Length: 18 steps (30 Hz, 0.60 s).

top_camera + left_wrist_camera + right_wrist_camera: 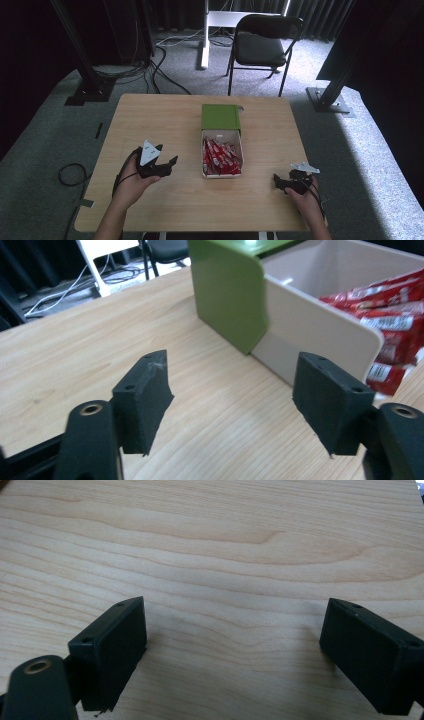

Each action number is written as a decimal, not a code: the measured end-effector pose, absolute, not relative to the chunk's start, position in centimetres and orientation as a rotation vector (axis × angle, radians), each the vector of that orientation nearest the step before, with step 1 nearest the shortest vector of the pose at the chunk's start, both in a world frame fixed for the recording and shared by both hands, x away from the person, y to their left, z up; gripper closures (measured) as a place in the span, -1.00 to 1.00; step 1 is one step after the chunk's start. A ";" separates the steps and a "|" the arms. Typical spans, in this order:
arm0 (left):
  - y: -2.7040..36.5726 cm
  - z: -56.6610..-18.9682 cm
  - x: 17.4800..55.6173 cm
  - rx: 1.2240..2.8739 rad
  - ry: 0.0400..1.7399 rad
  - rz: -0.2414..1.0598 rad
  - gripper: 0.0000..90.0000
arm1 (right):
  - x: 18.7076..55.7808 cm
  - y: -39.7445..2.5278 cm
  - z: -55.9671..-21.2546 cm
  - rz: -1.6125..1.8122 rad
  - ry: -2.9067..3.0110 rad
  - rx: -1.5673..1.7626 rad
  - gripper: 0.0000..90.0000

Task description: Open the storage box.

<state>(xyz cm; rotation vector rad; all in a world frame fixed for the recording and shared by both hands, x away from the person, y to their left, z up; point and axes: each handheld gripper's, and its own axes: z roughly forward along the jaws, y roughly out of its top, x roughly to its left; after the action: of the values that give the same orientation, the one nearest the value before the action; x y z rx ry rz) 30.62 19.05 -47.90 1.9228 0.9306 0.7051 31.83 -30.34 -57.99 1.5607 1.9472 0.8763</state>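
A white box point(221, 136) stands at the middle of the wooden counter point(150, 115), its green lid point(220, 118) slid back over the far half. The near half is open and holds a heap of red packets point(221, 157), lying loose and overlapping.

The left gripper point(167, 165) rests just left of the box, jaws apart and empty. In the left gripper view the box wall point(310, 332) and the green lid point(227, 295) stand close ahead, with the packets point(390, 315) beyond the rim. The right gripper point(280, 181) sits near the counter's near right edge, well apart from the box, jaws also apart and empty; its own view looks down on bare wood point(210, 555).

Judgement: the packets appear light, thin and pliable, with a glossy film that may slip between hard jaws. A grip across the flat middle of a single top packet, or on a crimped end, seems soundest. The box looks light and rigid; it may slide when touched, so steadying a side wall would be prudent. The lid appears to travel lengthwise along the box.
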 end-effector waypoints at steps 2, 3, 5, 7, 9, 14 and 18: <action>19.6 -48.5 30.5 1.903 0.958 0.693 -0.35 | 31.8 -30.3 -58.0 0.877 1.947 1.561 -0.76; 20.0 -49.0 30.5 1.889 0.973 0.692 -0.39 | 31.8 -30.3 -58.0 0.877 1.947 1.561 -0.76; 20.4 -49.5 30.4 1.870 1.008 0.690 -0.39 | 31.8 -30.3 -58.0 0.877 1.947 1.561 -0.76; 20.7 -50.1 30.3 1.866 1.031 0.690 -0.47 | 31.8 -30.3 -58.0 0.876 1.947 1.560 -0.76; 21.1 -50.6 30.1 1.859 1.061 0.689 -0.51 | 31.8 -30.3 -58.0 0.877 1.947 1.561 -0.76; 21.8 -51.5 30.0 1.845 1.120 0.693 -0.55 | 31.8 -30.3 -58.0 0.877 1.947 1.560 -0.76; 22.5 -52.3 29.8 1.816 1.180 0.702 -0.55 | 31.8 -30.3 -58.0 0.877 1.947 1.561 -0.76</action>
<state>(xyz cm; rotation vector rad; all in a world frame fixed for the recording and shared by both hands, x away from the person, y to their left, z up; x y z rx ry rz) 29.84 22.53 -52.30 1.8163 1.1799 0.7018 31.84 -30.33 -57.99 1.5608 1.9466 0.8775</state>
